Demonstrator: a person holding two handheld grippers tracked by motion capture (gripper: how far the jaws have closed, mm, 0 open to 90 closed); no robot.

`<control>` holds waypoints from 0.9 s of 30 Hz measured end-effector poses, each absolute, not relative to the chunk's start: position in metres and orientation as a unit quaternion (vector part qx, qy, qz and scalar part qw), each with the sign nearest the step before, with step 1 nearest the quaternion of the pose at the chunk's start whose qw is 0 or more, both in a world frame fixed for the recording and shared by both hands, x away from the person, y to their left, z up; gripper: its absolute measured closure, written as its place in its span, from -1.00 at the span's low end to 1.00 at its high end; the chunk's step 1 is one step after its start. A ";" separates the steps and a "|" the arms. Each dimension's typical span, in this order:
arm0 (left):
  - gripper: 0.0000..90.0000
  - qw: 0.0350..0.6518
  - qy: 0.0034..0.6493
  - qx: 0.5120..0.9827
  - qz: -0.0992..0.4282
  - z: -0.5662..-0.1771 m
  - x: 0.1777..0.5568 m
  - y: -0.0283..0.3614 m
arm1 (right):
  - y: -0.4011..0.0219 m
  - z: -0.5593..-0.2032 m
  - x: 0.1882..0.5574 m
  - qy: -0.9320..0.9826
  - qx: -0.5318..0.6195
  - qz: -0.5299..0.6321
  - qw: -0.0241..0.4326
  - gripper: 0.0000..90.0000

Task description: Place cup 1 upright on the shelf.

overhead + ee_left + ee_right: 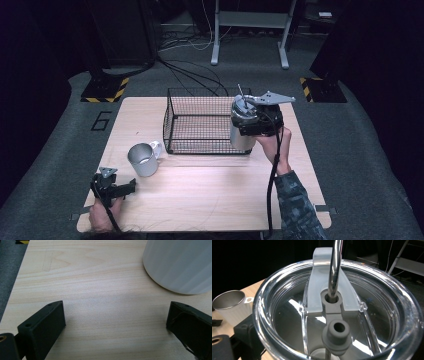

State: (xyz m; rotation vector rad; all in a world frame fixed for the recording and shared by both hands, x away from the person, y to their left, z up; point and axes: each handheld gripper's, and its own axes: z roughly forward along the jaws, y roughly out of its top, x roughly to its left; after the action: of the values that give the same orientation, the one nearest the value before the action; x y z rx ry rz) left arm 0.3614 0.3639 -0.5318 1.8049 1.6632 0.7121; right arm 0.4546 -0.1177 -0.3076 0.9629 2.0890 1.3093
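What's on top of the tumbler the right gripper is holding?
A clear lid covers the tumbler, with a metal straw through its hole. The lid's glare hides whatever is inside.

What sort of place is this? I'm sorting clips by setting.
Probably a lab or recording studio, not a home: a bare wooden table on grey carpet, dark surrounds, loose floor cables and hazard-striped stand bases.

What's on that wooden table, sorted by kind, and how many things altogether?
Drinking vessels: 2, the tumbler with clear lid and metal straw held by the right gripper, and the mug
Wire baskets: 1, the black basket
Total: 3
The left gripper holds nothing.
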 end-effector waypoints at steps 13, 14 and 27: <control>-0.96 0.288 0.623 0.677 0.266 -0.532 0.361 0.364 | -0.109 -0.305 0.469 0.771 0.351 0.471 0.247 -0.93; -0.96 0.288 0.623 0.677 0.266 -0.532 0.361 0.364 | -0.108 -0.305 0.470 0.771 0.352 0.471 0.247 -0.93; -0.96 0.288 0.623 0.677 0.266 -0.532 0.361 0.364 | -0.103 -0.306 0.484 0.771 0.354 0.469 0.247 -0.93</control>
State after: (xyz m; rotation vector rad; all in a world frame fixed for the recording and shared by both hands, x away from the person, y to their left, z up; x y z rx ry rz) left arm 0.3614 0.3640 -0.5317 1.8072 1.6635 0.7109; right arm 0.4844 -0.1026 -0.3065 0.9644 2.1015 1.2794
